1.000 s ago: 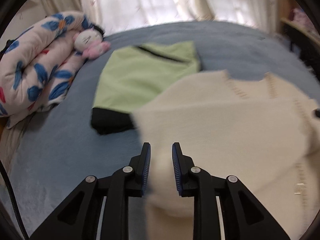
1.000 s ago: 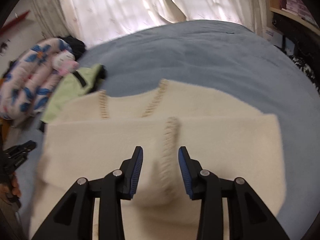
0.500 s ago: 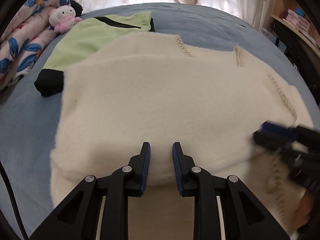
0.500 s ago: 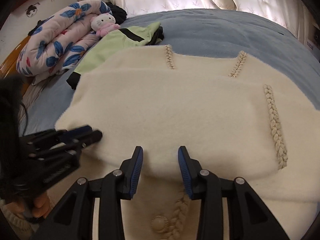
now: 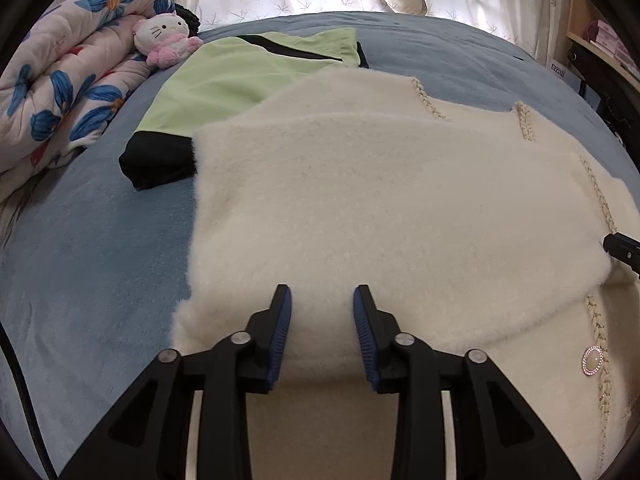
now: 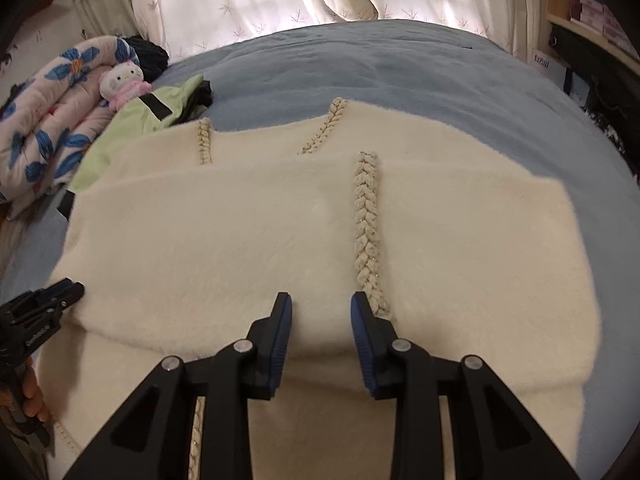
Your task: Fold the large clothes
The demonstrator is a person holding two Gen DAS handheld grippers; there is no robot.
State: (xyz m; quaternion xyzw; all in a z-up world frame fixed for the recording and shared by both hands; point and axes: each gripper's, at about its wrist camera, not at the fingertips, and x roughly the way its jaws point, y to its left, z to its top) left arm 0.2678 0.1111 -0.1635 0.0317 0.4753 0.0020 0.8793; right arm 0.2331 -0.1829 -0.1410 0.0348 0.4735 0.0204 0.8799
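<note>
hovering parted and empty, both jaws sit over the cream cardigan (image 5: 400, 208).

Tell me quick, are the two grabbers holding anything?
Left gripper: open, holding nothing, over the cream sweater.
Right gripper: open, holding nothing, over the same sweater.

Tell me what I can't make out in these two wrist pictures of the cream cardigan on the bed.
- Cardigan lower layers: both views, covered by the folded-over top layer.
- Near hem: both views, cut off by the bottom edge and the tongs' arms.
- Green jacket: its near right part lies under the cardigan.
- Shelf items: right wrist view, too small and cropped.
- Left tongs and right tongs: both stand open with fabric behind; contact unclear.
</note>
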